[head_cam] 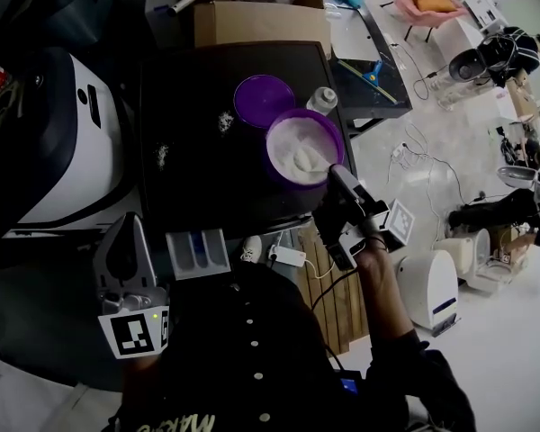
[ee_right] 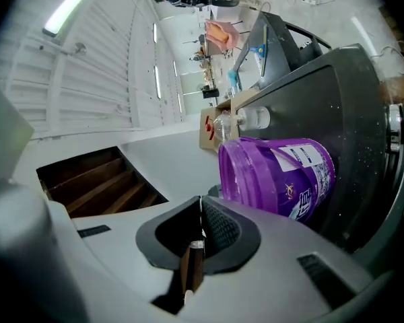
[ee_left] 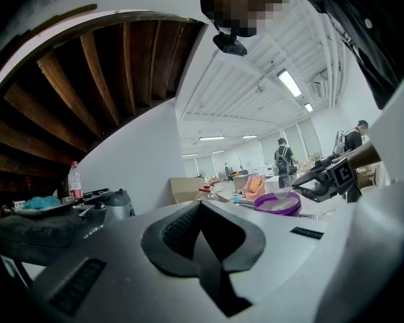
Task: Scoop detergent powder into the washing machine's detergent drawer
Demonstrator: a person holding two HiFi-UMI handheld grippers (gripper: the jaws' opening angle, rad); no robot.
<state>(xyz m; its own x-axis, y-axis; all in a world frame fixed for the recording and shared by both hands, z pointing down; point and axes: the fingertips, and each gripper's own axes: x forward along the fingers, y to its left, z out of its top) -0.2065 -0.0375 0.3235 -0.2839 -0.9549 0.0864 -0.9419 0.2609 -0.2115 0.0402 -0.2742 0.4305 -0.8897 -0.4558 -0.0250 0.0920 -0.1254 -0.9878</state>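
A purple tub [head_cam: 301, 151] of white detergent powder stands open on the dark washing machine top [head_cam: 198, 178], its lid [head_cam: 263, 99] lying behind it. My right gripper [head_cam: 336, 175] sits at the tub's near rim, shut on the thin flat handle of a scoop [ee_right: 191, 269]. The tub's labelled side [ee_right: 283, 177] fills the right gripper view. From the left gripper view the pale scoop [ee_left: 283, 192] hovers just over the tub [ee_left: 277, 204]. The detergent drawer [head_cam: 198, 252] is pulled out at the machine's front. My left gripper [head_cam: 130, 232] hangs left of the drawer, shut and empty.
A small white bottle [head_cam: 321, 100] stands beside the tub. Spilled powder specks [head_cam: 223, 120] dot the machine top. A cardboard box [head_cam: 261, 21] sits behind the machine, a white and black appliance [head_cam: 63, 142] to its left. A power strip and cables [head_cam: 288, 256] lie below the front edge.
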